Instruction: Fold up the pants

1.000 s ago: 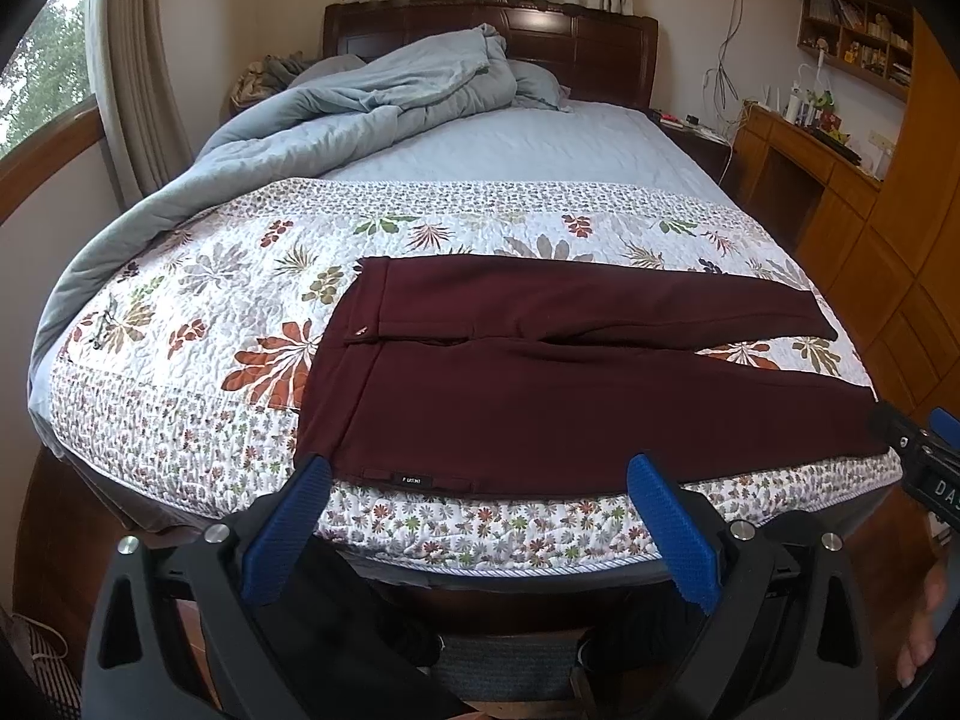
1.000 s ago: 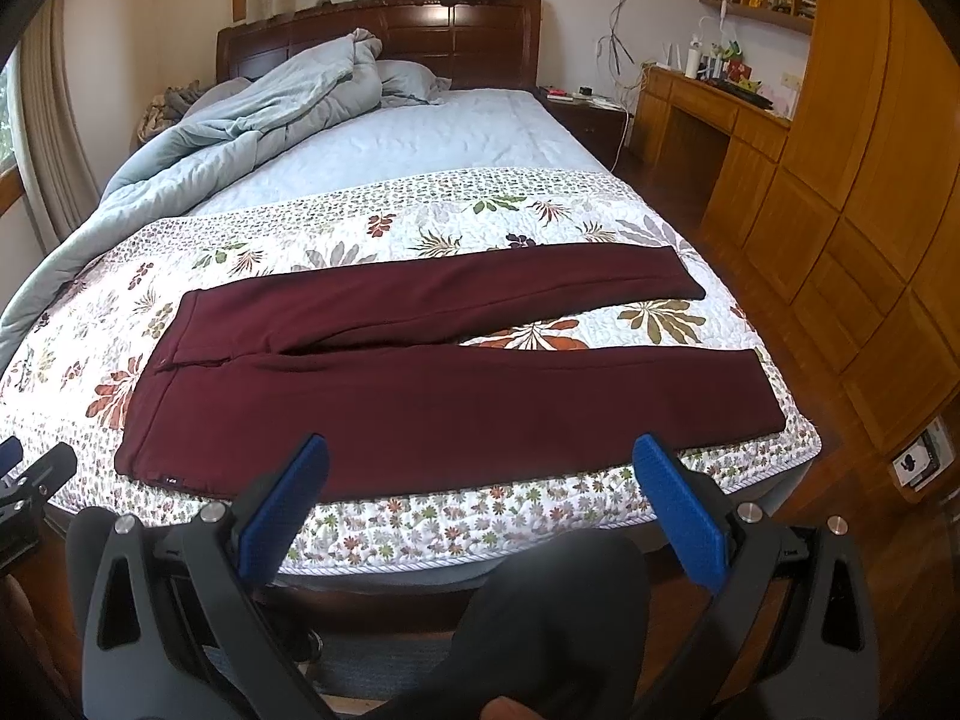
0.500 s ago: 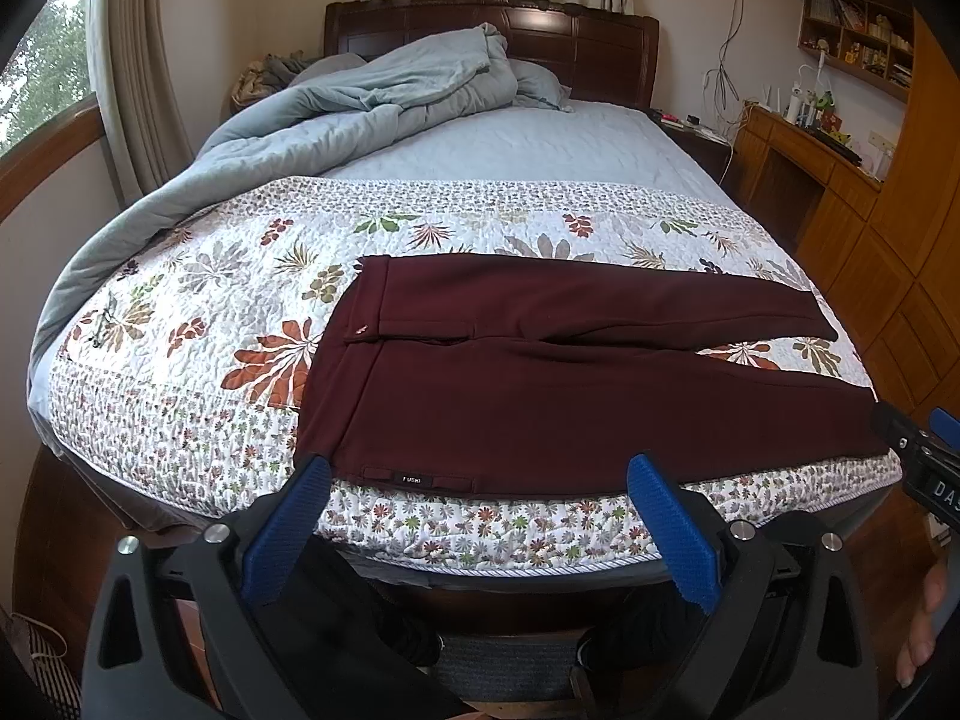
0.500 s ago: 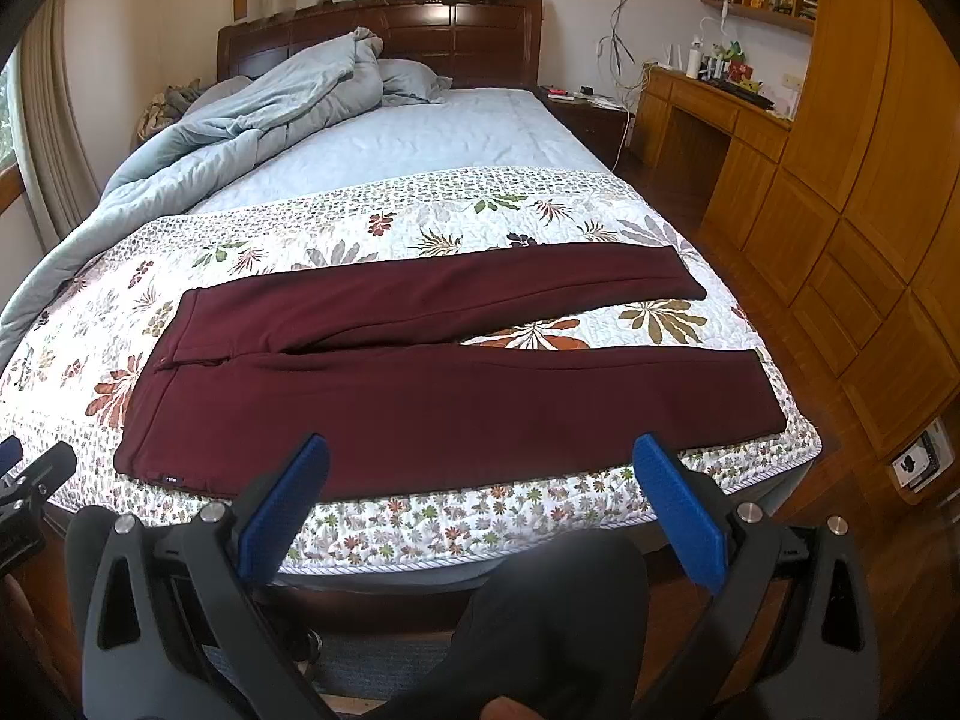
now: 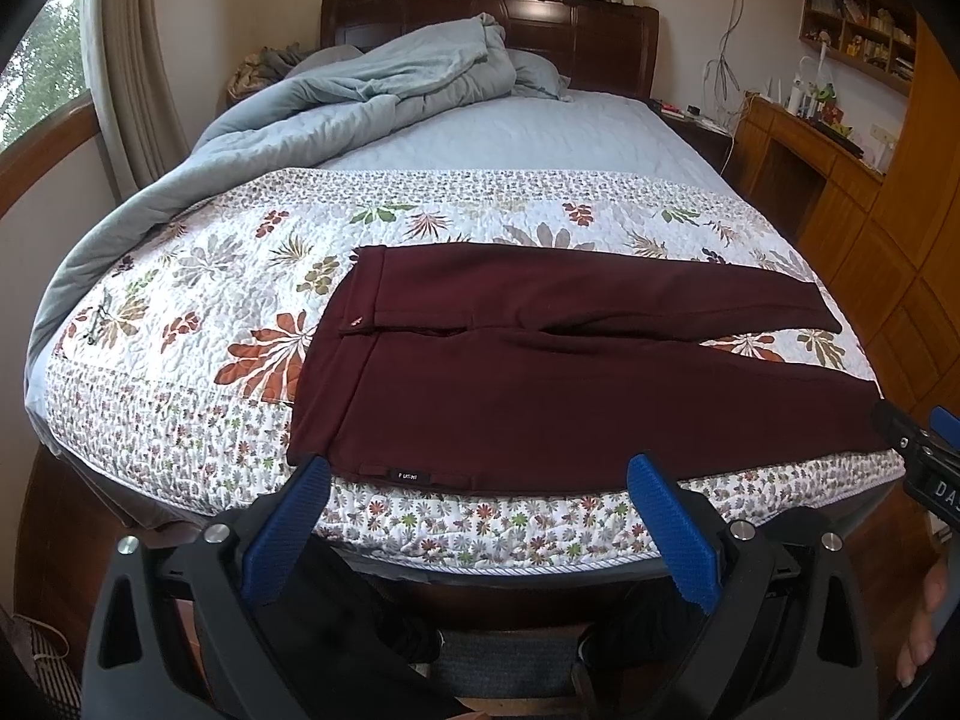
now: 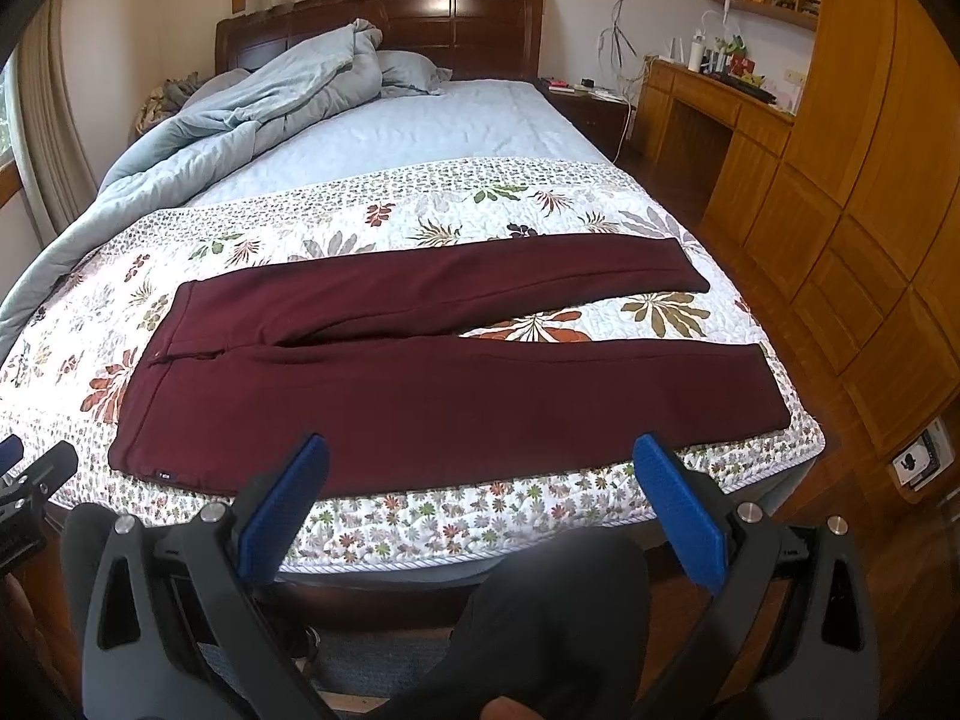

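Observation:
Dark maroon pants (image 5: 540,372) (image 6: 444,384) lie flat across the foot of the bed on a floral quilt (image 5: 198,300) (image 6: 540,510), waistband to the left, both legs spread apart toward the right. My left gripper (image 5: 480,474) hovers open off the bed's near edge, just short of the waistband's near corner. My right gripper (image 6: 483,450) also hangs open in front of the near leg, touching nothing. Each gripper shows at the edge of the other's view, the right gripper (image 5: 924,456) and the left gripper (image 6: 30,480).
A rumpled grey-blue duvet (image 5: 384,84) is piled at the head of the bed by the dark headboard (image 6: 420,18). Wooden cabinets (image 6: 852,210) and a desk (image 6: 720,102) line the right wall. The person's dark-clad knee (image 6: 540,618) sits below the grippers.

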The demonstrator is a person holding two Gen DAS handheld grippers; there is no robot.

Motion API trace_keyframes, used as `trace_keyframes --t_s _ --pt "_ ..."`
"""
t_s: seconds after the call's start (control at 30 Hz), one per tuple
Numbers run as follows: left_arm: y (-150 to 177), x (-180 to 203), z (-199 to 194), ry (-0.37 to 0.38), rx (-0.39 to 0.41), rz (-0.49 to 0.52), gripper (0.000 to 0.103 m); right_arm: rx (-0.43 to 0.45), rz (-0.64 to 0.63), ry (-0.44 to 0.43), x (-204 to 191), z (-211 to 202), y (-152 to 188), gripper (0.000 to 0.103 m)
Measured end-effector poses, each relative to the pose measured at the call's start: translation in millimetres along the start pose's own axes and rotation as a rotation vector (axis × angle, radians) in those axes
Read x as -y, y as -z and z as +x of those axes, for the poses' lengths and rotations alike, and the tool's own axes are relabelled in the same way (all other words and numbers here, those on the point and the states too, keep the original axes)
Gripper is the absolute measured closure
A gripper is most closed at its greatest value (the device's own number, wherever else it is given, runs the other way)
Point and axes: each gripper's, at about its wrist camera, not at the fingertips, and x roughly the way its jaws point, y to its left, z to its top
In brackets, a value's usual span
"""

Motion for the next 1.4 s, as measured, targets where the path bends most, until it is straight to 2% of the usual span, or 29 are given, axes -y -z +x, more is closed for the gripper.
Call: trace_keyframes --t_s 0.5,0.8,0.9,0.97,1.03,1.07,1.2,1.33,1.4 --pt "-9 -7 21 -0.014 -0.023 -0.002 0.004 -0.043 -0.028 -0.015 -11 31 -6 0.002" --pt "-21 -10 40 -0.021 -0.021 0.020 0.004 -0.107 -0.034 -0.071 -9 67 -12 0.002" --pt "-25 -16 52 0.011 -0.022 0.033 0.004 -0.114 -0.039 -0.087 -9 78 -16 0.002" --pt "-28 -24 65 0.106 -0.012 0.039 0.004 -0.103 -0.039 -0.118 -8 88 -19 0.002" --pt "-36 -37 88 0.185 -0.045 0.045 0.004 -0.081 -0.048 -0.170 -7 102 -20 0.002" --pt "-41 -46 104 0.183 -0.081 0.054 0.004 -0.093 -0.067 -0.168 -9 109 -22 0.002" --pt "-69 -94 167 0.091 -0.177 0.065 0.004 -0.143 -0.147 -0.136 -14 140 -25 0.002" --pt "-105 -161 227 0.152 -0.233 -0.029 0.004 -0.174 -0.145 -0.151 -14 160 -27 0.002" --pt "-124 -190 259 0.222 -0.278 -0.080 0.004 -0.176 -0.154 -0.150 -18 168 -27 0.002"
